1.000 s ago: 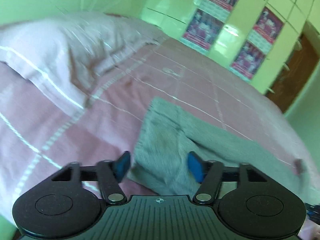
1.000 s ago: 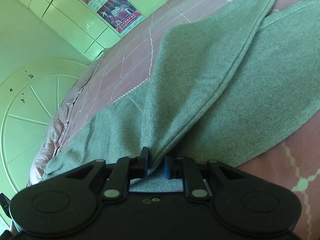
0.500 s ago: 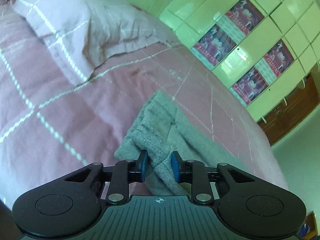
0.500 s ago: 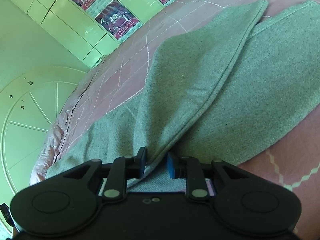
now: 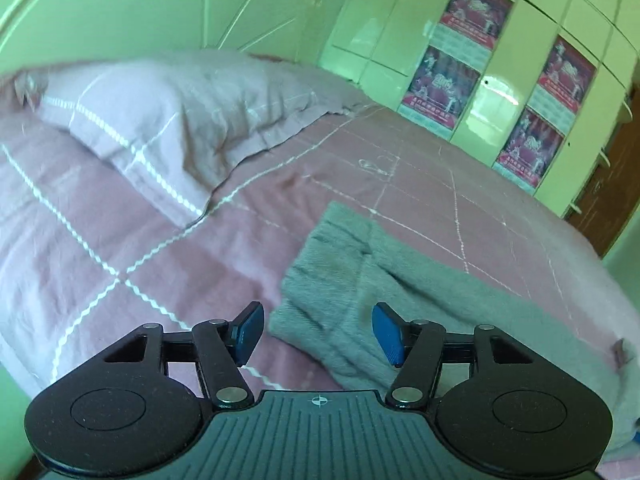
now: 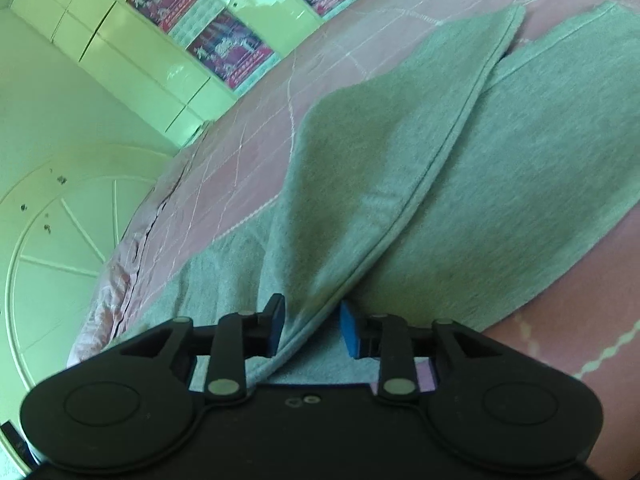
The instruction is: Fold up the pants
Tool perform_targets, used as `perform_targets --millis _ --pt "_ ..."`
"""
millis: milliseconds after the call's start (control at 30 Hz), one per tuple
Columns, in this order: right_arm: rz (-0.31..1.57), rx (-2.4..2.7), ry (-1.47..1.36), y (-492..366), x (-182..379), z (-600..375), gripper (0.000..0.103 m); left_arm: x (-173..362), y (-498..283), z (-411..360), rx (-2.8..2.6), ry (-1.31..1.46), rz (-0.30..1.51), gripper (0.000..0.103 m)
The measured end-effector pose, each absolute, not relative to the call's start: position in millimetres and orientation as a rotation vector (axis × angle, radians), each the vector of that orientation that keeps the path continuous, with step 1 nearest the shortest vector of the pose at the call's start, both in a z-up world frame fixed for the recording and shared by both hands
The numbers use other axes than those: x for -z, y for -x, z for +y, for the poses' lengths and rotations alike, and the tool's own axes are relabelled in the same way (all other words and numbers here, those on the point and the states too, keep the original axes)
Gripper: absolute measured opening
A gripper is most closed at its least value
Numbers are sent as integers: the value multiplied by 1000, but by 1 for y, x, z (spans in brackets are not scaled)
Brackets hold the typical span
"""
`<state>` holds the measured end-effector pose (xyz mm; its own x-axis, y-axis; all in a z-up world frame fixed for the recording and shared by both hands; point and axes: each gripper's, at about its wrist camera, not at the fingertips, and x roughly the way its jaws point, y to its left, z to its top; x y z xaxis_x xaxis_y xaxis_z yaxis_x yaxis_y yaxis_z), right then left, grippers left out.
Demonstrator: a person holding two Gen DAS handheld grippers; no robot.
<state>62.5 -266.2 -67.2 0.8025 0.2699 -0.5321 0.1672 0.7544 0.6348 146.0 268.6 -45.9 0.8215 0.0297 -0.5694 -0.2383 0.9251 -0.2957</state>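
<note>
Folding pants: first lengthwise fold laid, both grippers let go

Lying flat on the pink bedspread [image 5: 168,264], the grey pants [image 6: 500,184] have one leg folded over the other; its seamed edge runs diagonally across the lower leg in the right wrist view. Alignment is imperfect: at the far cuffs the two legs part, with bedspread showing between them.

Left gripper [image 5: 318,334]: jaws spread wide, nothing held, hovering just above the waistband end of the pants [image 5: 340,280], which sits on the side of the pants nearest the pillow [image 5: 172,120].

Right gripper [image 6: 312,330]: jaws parted, folded edge lying loose between them, not pinched.

Judgement: lengthwise fold done, roughly halfway. Left to do: square up the cuffs, then fold crosswise, cuffs toward waistband, perhaps twice. Cupboard with posters [image 5: 460,64] stands beyond the pillow's side of the bed.
</note>
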Motion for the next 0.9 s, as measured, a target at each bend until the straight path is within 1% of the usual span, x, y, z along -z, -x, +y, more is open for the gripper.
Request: perform_targets --millis 67,100,133,200,300,400,500,567,667,733,767,867,900 --pt "631 -41 -722 -62 64 -273 26 37 -141 245 -141 293 577 64" --pt "626 -27 -720 -62 64 -276 26 34 -140 232 -152 267 563 68" --pt "623 -19 -721 -63 64 -280 26 31 -140 218 -163 248 550 76" --pt "612 0 -739 -65 64 -291 26 31 -141 194 -145 248 534 81" --pt "579 61 -774 -71 64 -313 26 38 -149 153 -73 215 585 82" --pt "552 123 -809 -83 65 -339 26 49 -154 118 -26 123 645 82" --pt "552 157 -828 -101 69 -359 26 48 -144 91 12 75 646 82" --pt "552 154 -850 -110 73 -364 26 45 -139 78 37 112 644 82" --pt "562 140 -859 -121 81 -363 26 50 -137 47 55 67 666 82" --pt "564 125 -850 -125 84 -361 25 60 -135 26 29 -11 690 89" --pt "566 116 -841 -127 85 -360 25 63 -133 17 14 -51 688 90" --pt "572 116 -829 -131 88 -362 18 60 -128 9 -3 -67 692 91" --pt "584 116 -824 -133 89 -363 3 59 -127 9 4 -63 696 91"
